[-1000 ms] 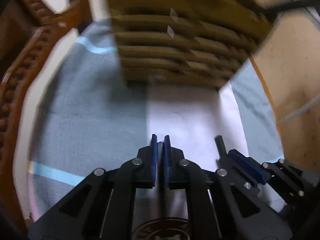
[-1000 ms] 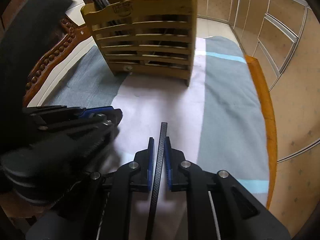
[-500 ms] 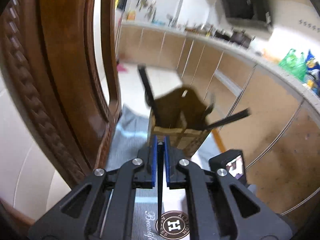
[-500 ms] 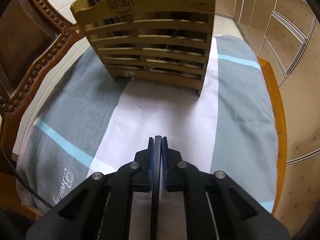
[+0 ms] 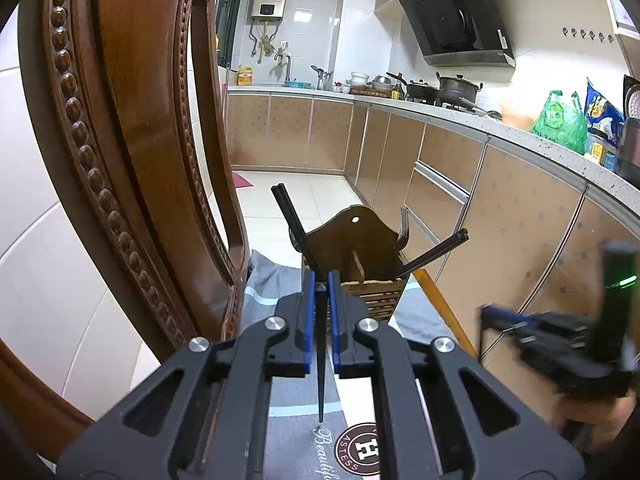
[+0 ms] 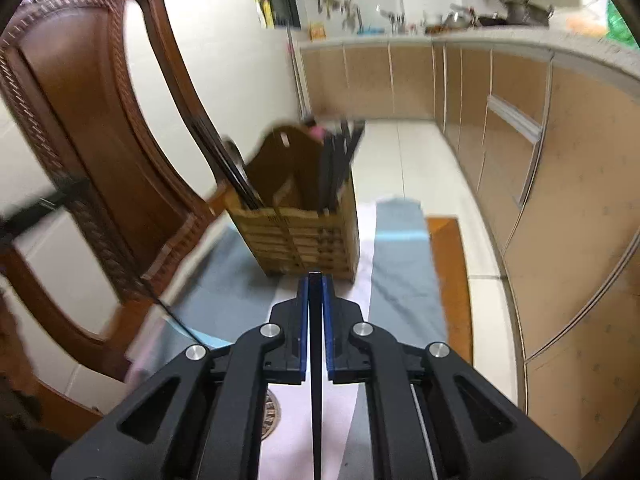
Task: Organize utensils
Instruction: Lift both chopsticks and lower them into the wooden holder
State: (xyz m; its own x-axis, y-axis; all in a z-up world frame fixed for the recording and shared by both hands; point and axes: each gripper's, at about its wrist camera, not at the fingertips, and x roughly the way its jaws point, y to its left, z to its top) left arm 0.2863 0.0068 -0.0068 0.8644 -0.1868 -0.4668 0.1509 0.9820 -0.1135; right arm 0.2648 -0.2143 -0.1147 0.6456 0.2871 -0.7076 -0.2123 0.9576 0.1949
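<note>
each gripper pinches one black chopstick — left gripper (image 5: 319, 292) on its chopstick (image 5: 321, 364), right gripper (image 6: 316, 292) on its own (image 6: 316, 380). both hang above the cloth (image 6: 400, 280), short of the wooden holder (image 6: 304, 236) — already stuffed with chopsticks, beside the chair (image 5: 132, 140).

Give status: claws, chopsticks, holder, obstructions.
Left claw shut on chopstick. Right claw shut on another chopstick. Wooden holder ahead, partly filled. Path unobstructed.

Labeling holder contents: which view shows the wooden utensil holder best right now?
Left wrist view: the wooden utensil holder is sharp, with chopsticks and a fork readable, though the left gripper covers its lower front. Right wrist view shows more of its slatted front, but motion-blurred.
</note>
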